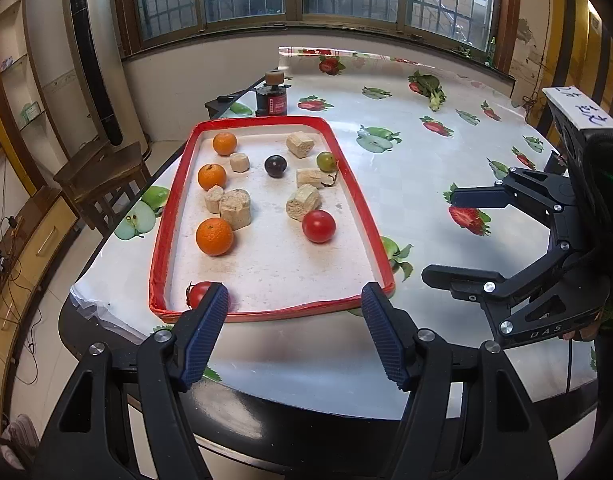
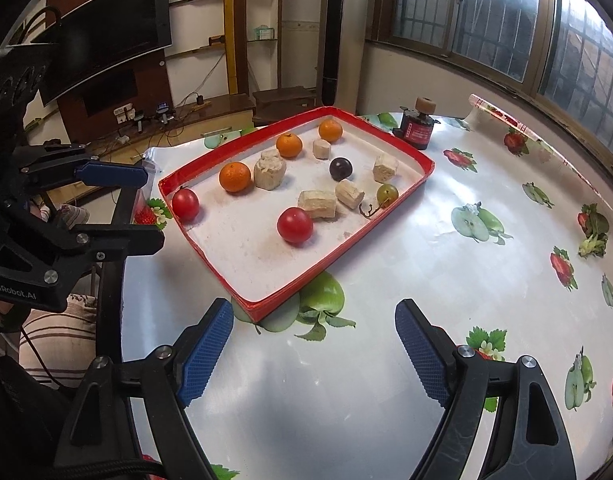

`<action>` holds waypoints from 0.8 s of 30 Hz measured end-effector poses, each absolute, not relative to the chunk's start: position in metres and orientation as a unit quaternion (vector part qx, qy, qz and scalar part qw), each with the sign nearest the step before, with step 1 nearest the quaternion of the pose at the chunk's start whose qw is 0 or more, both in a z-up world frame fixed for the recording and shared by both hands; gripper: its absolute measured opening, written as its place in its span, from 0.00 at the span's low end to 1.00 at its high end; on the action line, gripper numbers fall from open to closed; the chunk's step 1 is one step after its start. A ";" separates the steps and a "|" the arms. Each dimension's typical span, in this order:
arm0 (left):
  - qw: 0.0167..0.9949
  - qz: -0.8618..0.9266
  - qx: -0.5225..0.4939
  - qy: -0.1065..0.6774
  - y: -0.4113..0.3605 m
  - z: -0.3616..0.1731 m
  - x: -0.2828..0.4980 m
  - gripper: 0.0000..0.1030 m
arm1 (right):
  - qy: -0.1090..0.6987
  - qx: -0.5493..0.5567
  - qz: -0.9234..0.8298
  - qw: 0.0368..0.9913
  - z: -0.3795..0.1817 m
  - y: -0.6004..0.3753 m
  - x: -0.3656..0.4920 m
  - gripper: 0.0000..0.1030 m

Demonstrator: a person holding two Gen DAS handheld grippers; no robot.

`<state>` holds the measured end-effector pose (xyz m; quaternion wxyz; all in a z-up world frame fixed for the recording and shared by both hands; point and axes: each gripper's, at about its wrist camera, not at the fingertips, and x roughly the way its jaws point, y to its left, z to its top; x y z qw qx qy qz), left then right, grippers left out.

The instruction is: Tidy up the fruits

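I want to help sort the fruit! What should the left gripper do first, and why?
Probably ease the open left gripper forward toward the near tomato in the tray's corner. It lies right by one of the fingers, and both grippers are empty.

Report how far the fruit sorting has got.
Nothing looks done yet. The oranges, tomatoes, dark plum and green grape lie scattered in the red tray among beige chunks. Nothing is in hand: the left gripper and right gripper are open and empty, short of the tray. All grouping is left.
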<state>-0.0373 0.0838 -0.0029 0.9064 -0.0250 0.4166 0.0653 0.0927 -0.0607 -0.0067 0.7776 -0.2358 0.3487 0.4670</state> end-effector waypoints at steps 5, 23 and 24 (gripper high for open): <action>0.903 0.075 -0.030 0.422 0.094 -0.007 -0.031 0.66 | 0.349 -0.234 0.473 0.775 -0.008 -0.050 0.100 0.82; 0.900 0.091 -0.042 0.425 0.115 -0.010 -0.019 0.66 | 0.352 -0.235 0.486 0.765 -0.013 -0.023 0.117 0.82; 0.900 0.092 -0.042 0.424 0.116 -0.010 -0.019 0.66 | 0.351 -0.234 0.486 0.765 -0.012 -0.022 0.117 0.82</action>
